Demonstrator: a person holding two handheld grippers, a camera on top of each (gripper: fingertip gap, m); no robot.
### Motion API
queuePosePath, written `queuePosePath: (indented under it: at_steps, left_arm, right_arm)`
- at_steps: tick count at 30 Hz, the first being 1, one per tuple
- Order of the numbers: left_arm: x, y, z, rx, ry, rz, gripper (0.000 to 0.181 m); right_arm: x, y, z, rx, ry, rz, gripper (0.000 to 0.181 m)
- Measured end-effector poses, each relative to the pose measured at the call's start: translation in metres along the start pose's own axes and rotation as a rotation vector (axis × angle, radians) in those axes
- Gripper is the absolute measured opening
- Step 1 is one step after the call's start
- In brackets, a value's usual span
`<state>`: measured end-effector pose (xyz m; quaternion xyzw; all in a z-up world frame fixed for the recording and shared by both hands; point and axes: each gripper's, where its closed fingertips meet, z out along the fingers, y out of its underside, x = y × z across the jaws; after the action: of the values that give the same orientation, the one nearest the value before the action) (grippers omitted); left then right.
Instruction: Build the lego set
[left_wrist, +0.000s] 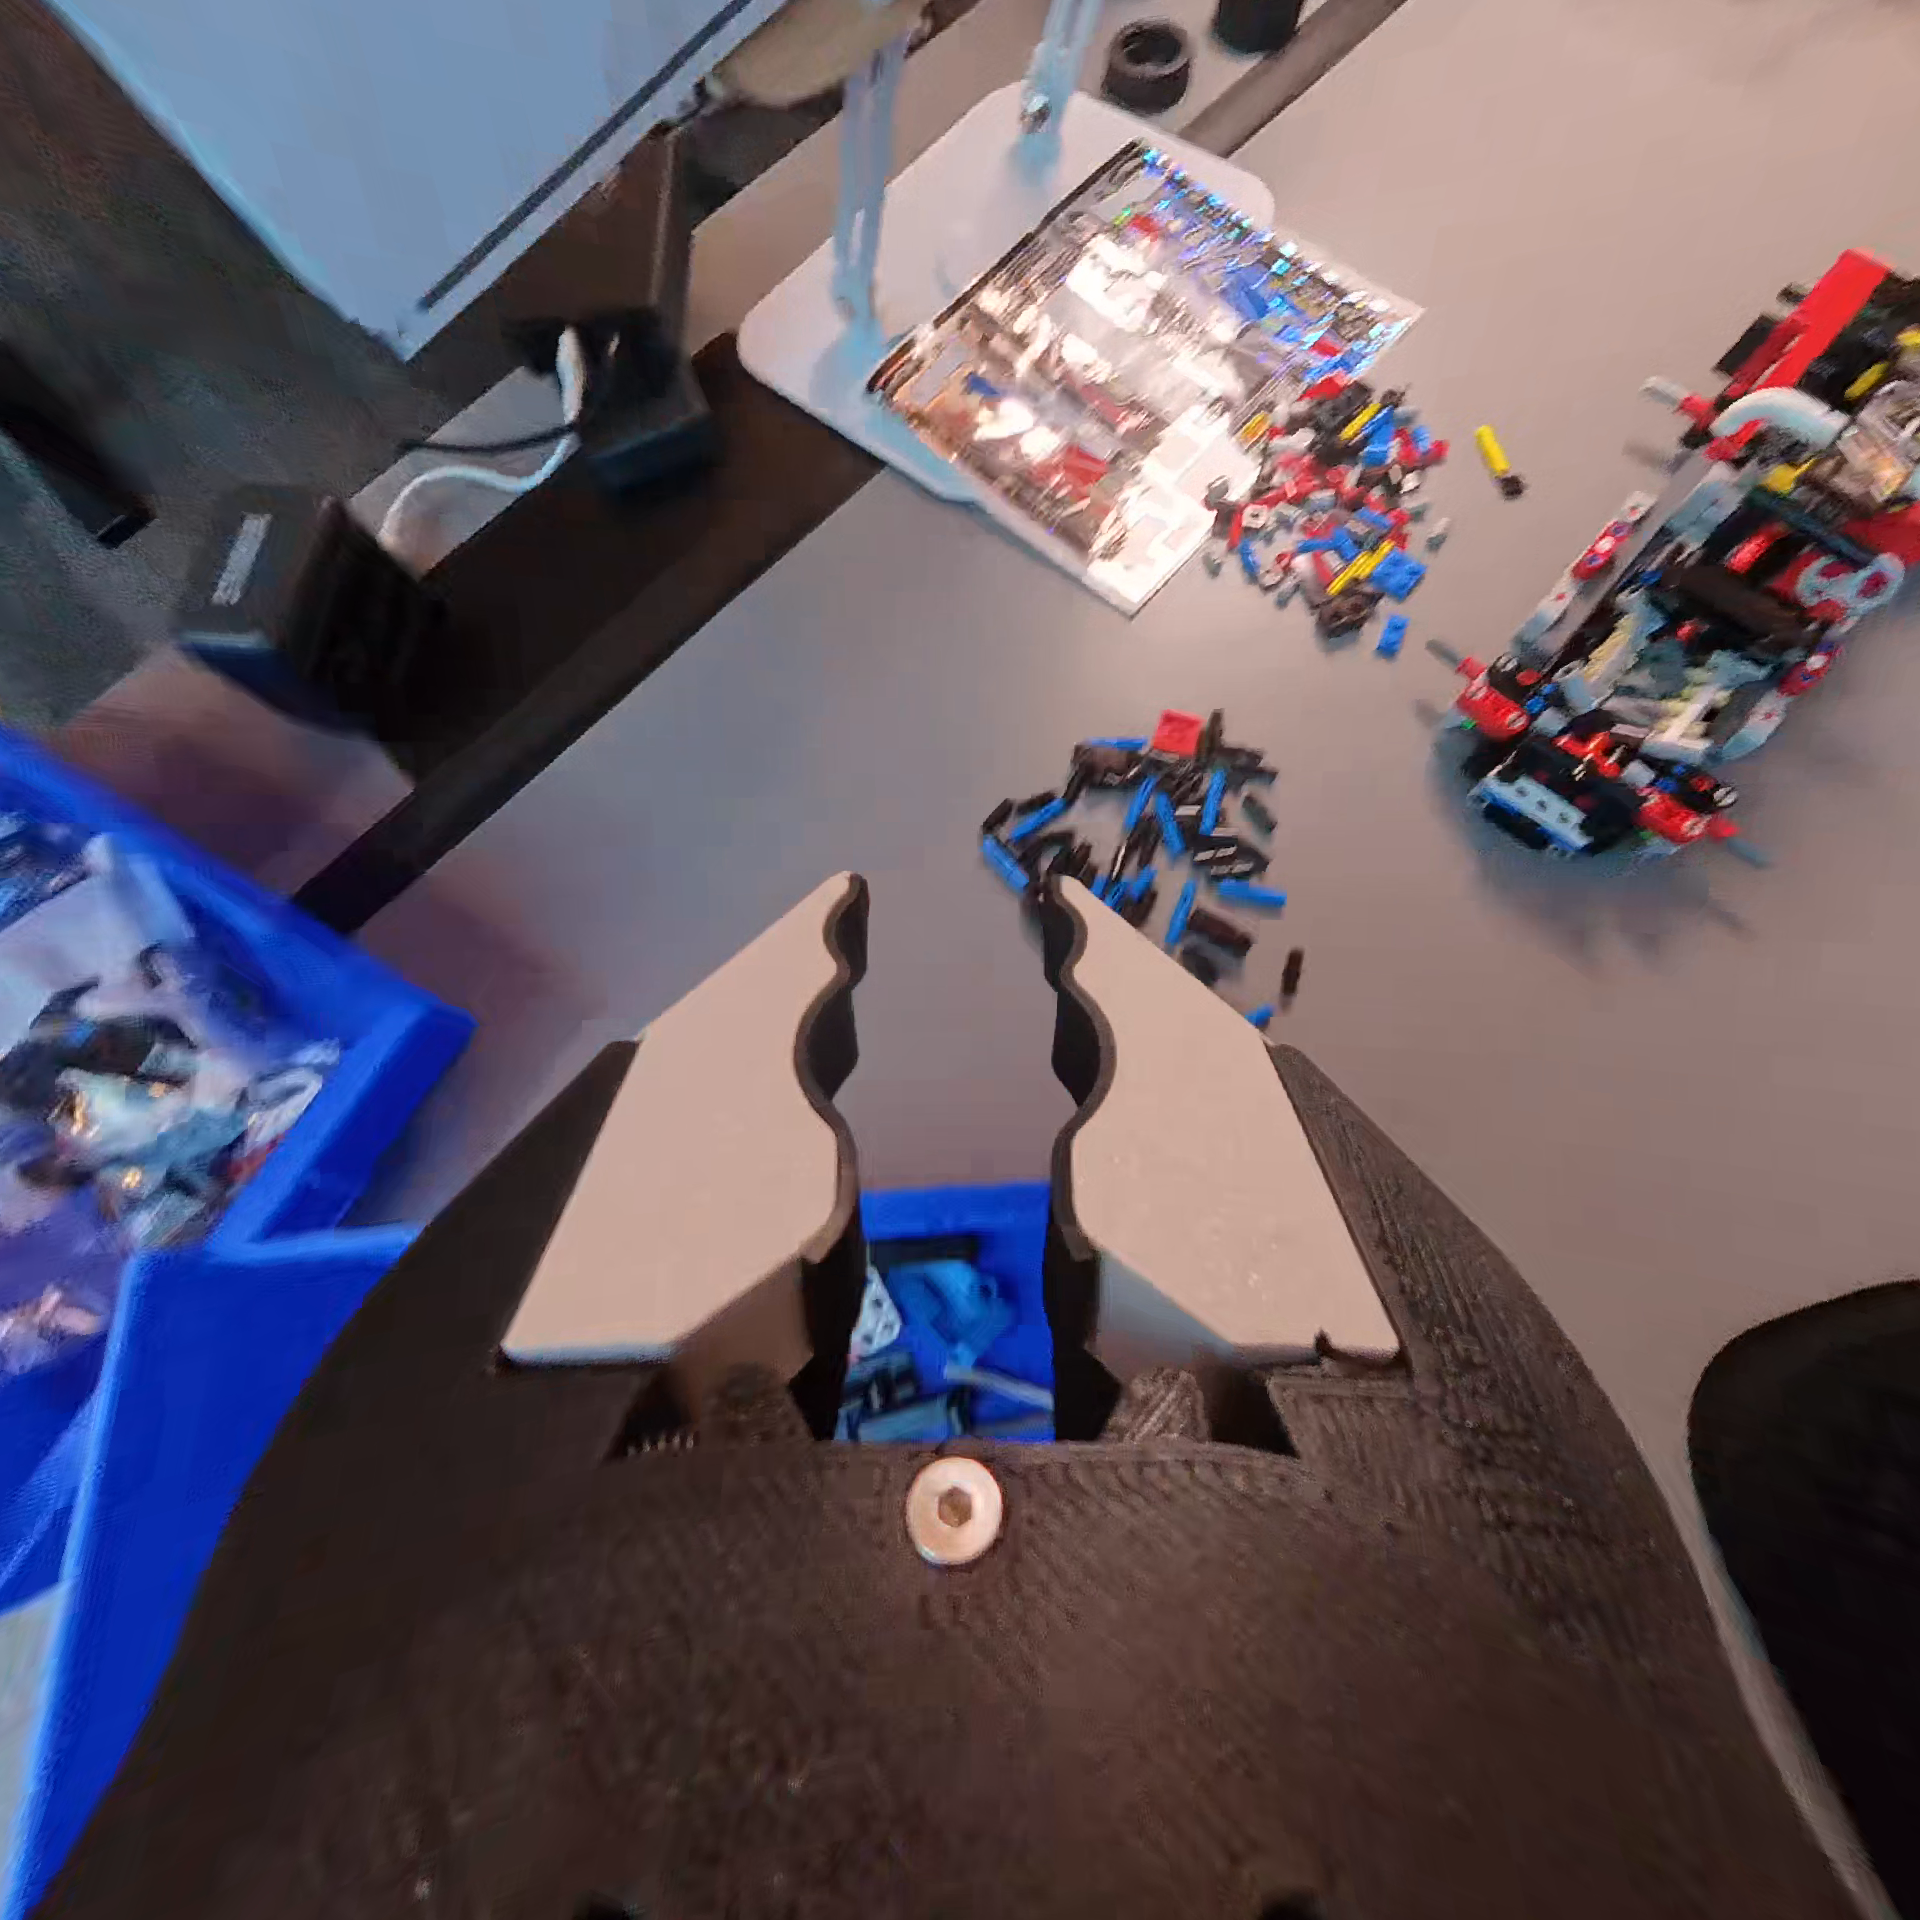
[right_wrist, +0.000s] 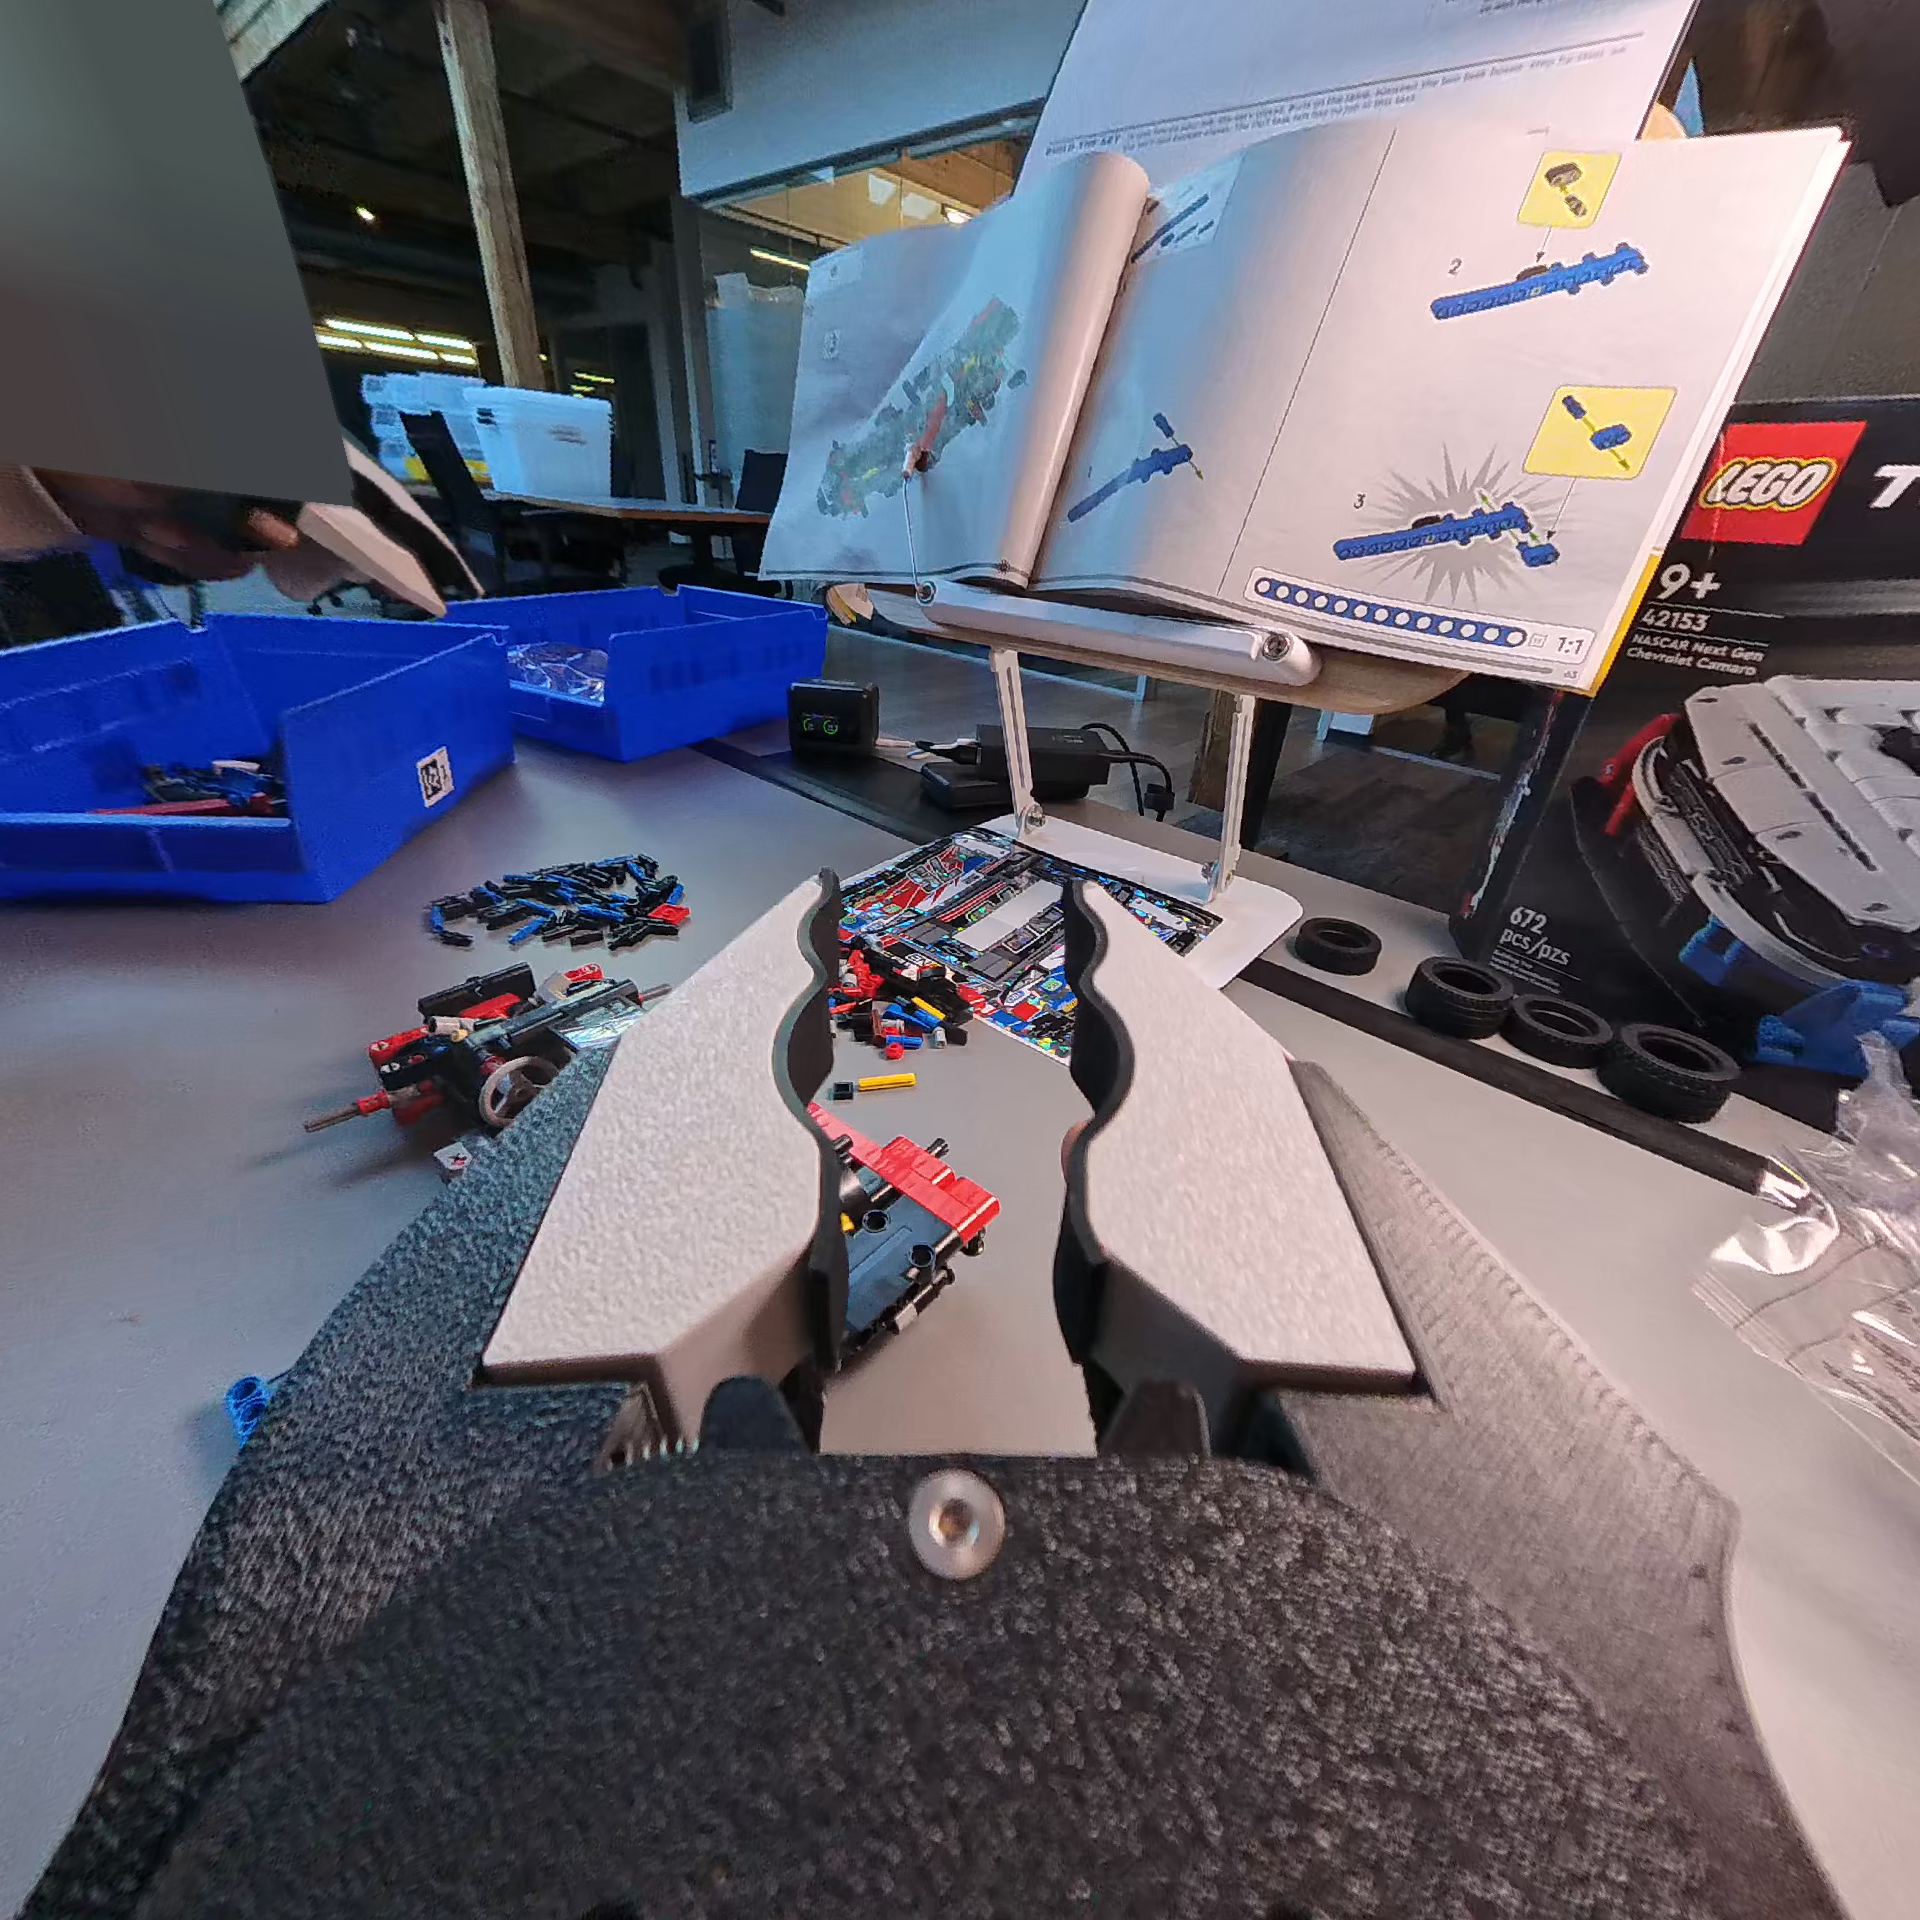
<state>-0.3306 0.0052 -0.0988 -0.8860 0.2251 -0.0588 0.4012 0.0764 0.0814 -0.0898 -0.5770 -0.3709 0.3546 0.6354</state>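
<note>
Left high, right low; share pin pile (left_wrist: 1138, 852)

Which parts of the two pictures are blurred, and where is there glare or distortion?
Left wrist view: the blue bins at the left edge are smeared by motion blur, and the sticker sheet glares strongly. Right wrist view: mostly sharp, with wide-angle bending toward the edges, so the instruction booklet leans; the far left gripper is soft.

At the desk's (right_wrist: 260, 1226) far edge we see a black charger (right_wrist: 831, 715) and a black power adapter (right_wrist: 1044, 753) with cables. Beyond it we spot white storage boxes (right_wrist: 540, 436), a wooden post (right_wrist: 488, 187) and an empty black chair (right_wrist: 442, 457).
</note>
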Motion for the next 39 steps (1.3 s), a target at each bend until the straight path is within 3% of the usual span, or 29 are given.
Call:
queuePosePath:
  at_steps: [7,13,16,18,20,23,28,30,35,39]
  left_arm:
    - [-0.033,0.129,-0.043,-0.401,-0.089,-0.054,0.022]
    - [-0.014,0.17,-0.036,-0.525,-0.013,-0.028,0.028]
    - [-0.021,0.192,-0.038,-0.653,-0.032,0.014,0.033]
    - [-0.013,0.208,-0.041,-0.721,0.066,-0.046,0.041]
    - [-0.02,0.221,-0.041,-0.766,0.068,-0.016,0.04]
    - [-0.024,0.222,-0.041,-0.759,0.09,-0.023,0.0]
    - [-0.068,0.182,-0.051,-0.587,-0.115,-0.026,0.002]
    - [-0.083,0.176,-0.061,-0.577,-0.174,-0.054,0.014]
    - [-0.091,0.198,-0.066,-0.706,-0.152,-0.062,0.023]
    - [-0.09,0.219,-0.054,-0.805,-0.09,-0.055,0.018]
  right_arm:
    - [-0.007,-0.002,0.002,0.003,-0.012,-0.01,0.04]
    - [-0.016,-0.006,0.004,0.004,-0.015,-0.036,0.04]
    - [-0.02,-0.008,0.005,0.001,-0.011,-0.065,0.039]
    - [-0.022,-0.01,0.004,0.0,-0.005,-0.087,0.04]
    - [-0.022,-0.011,0.003,0.002,0.002,-0.1,0.039]
    - [-0.02,-0.013,0.001,0.003,0.014,-0.106,0.039]
    - [-0.016,-0.011,-0.002,-0.006,0.025,-0.107,0.039]
    - [-0.018,-0.007,-0.003,-0.03,-0.003,-0.119,0.046]
    - [-0.042,0.007,-0.014,-0.16,-0.221,-0.117,0.053]
    - [-0.045,0.014,-0.027,-0.231,-0.283,-0.148,0.059]
